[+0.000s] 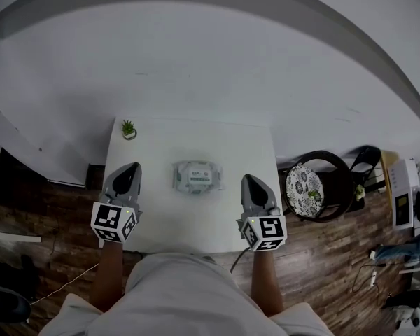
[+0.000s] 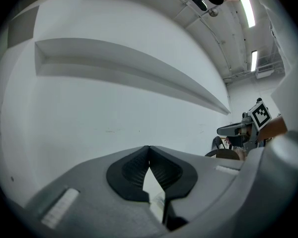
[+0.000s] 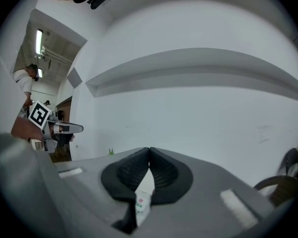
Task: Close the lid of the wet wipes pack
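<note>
The wet wipes pack (image 1: 196, 177) lies flat in the middle of the white table (image 1: 189, 138), its white lid patch facing up; whether the lid is down is too small to tell. My left gripper (image 1: 131, 169) hovers to the left of the pack and my right gripper (image 1: 251, 182) to its right, both apart from it. In the left gripper view the left gripper (image 2: 149, 148) has its pads touching with nothing between them. The right gripper (image 3: 149, 150) is likewise shut and empty, and the pack (image 3: 142, 202) shows through the gap below its pads.
A small potted plant (image 1: 129, 129) stands at the table's far left corner. A dark chair with a patterned cushion (image 1: 306, 187) sits just right of the table. A white wall lies beyond the table, and cluttered items (image 1: 406, 201) stand on the wooden floor at the far right.
</note>
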Demonstrator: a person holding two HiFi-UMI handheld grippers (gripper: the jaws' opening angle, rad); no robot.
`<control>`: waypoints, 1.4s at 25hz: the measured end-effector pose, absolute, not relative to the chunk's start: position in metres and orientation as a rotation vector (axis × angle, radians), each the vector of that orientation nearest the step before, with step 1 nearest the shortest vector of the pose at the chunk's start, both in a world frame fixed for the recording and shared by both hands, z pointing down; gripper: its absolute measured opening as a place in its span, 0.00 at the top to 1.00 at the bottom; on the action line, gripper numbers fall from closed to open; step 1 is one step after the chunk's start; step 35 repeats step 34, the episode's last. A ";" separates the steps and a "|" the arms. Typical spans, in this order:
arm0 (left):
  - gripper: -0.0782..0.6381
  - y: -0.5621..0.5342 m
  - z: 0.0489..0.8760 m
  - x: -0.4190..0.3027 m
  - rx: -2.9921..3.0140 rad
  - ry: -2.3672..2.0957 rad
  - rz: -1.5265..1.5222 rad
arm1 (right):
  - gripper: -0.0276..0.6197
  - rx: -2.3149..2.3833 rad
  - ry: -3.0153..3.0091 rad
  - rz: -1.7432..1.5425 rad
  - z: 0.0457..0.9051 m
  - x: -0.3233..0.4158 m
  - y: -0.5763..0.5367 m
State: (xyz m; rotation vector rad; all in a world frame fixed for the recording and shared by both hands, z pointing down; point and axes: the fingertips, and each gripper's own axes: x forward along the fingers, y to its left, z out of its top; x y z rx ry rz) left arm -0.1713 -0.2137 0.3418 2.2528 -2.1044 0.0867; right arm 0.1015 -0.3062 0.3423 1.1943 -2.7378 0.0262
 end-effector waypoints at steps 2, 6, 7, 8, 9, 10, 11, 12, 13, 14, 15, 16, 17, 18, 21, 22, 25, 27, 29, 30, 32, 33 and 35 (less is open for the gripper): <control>0.88 -0.215 0.342 -0.173 2.247 -2.105 0.088 | 0.95 1.199 -2.742 0.026 0.342 0.100 -0.308; 0.88 -0.217 0.337 -0.172 2.247 -2.123 0.090 | 0.95 1.211 -2.735 0.014 0.339 0.101 -0.311; 0.88 -0.217 0.335 -0.172 2.251 -2.129 0.094 | 0.95 1.221 -2.734 0.016 0.337 0.103 -0.312; 0.88 -0.218 0.334 -0.171 2.253 -2.134 0.097 | 0.95 1.229 -2.731 0.016 0.337 0.105 -0.314; 0.88 -0.218 0.333 -0.171 2.252 -2.136 0.098 | 0.95 1.235 -2.724 0.012 0.336 0.106 -0.316; 0.88 -0.218 0.333 -0.172 2.248 -2.138 0.098 | 0.95 1.240 -2.717 0.006 0.336 0.108 -0.317; 0.88 -0.217 0.333 -0.174 2.242 -2.141 0.097 | 0.95 1.244 -2.714 0.000 0.336 0.109 -0.319; 0.88 -0.217 0.333 -0.175 2.236 -2.146 0.097 | 0.95 1.250 -2.713 -0.003 0.335 0.111 -0.320; 0.88 -0.218 0.332 -0.177 2.231 -2.152 0.099 | 0.95 1.255 -2.713 -0.004 0.334 0.112 -0.321; 0.88 -0.218 0.332 -0.179 2.228 -2.159 0.102 | 0.95 1.257 -2.712 -0.005 0.333 0.112 -0.322; 0.88 -0.218 0.331 -0.180 2.228 -2.164 0.104 | 0.95 1.257 -2.713 -0.005 0.333 0.112 -0.323; 0.88 -0.219 0.329 -0.180 2.230 -2.169 0.105 | 0.95 1.256 -2.712 -0.004 0.333 0.112 -0.324; 0.88 -0.219 0.328 -0.181 2.233 -2.172 0.106 | 0.95 1.256 -2.712 -0.002 0.334 0.112 -0.324; 0.88 -0.220 0.327 -0.180 2.237 -2.175 0.107 | 0.95 1.257 -2.714 0.001 0.334 0.111 -0.324; 0.88 -0.223 0.324 -0.180 2.249 -2.178 0.113 | 0.95 1.258 -2.718 0.009 0.334 0.111 -0.326; 0.88 -0.223 0.325 -0.179 2.251 -2.177 0.116 | 0.95 1.258 -2.716 0.011 0.335 0.110 -0.326; 0.88 -0.225 0.326 -0.179 2.258 -2.174 0.120 | 0.95 1.266 -2.722 0.021 0.335 0.111 -0.329; 0.88 -0.226 0.327 -0.180 2.260 -2.174 0.122 | 0.95 1.268 -2.725 0.024 0.335 0.111 -0.330; 0.88 -0.227 0.327 -0.180 2.261 -2.175 0.122 | 0.95 1.274 -2.721 0.029 0.336 0.112 -0.330; 0.88 -0.228 0.326 -0.181 2.263 -2.176 0.120 | 0.95 1.278 -2.719 0.035 0.337 0.113 -0.331; 0.88 -0.230 0.324 -0.182 2.265 -2.178 0.112 | 0.95 1.284 -2.716 0.044 0.338 0.114 -0.333; 0.88 -0.231 0.324 -0.183 2.264 -2.179 0.107 | 0.95 1.286 -2.715 0.048 0.339 0.114 -0.333; 0.88 -0.233 0.323 -0.184 2.262 -2.180 0.102 | 0.95 1.288 -2.714 0.051 0.339 0.115 -0.334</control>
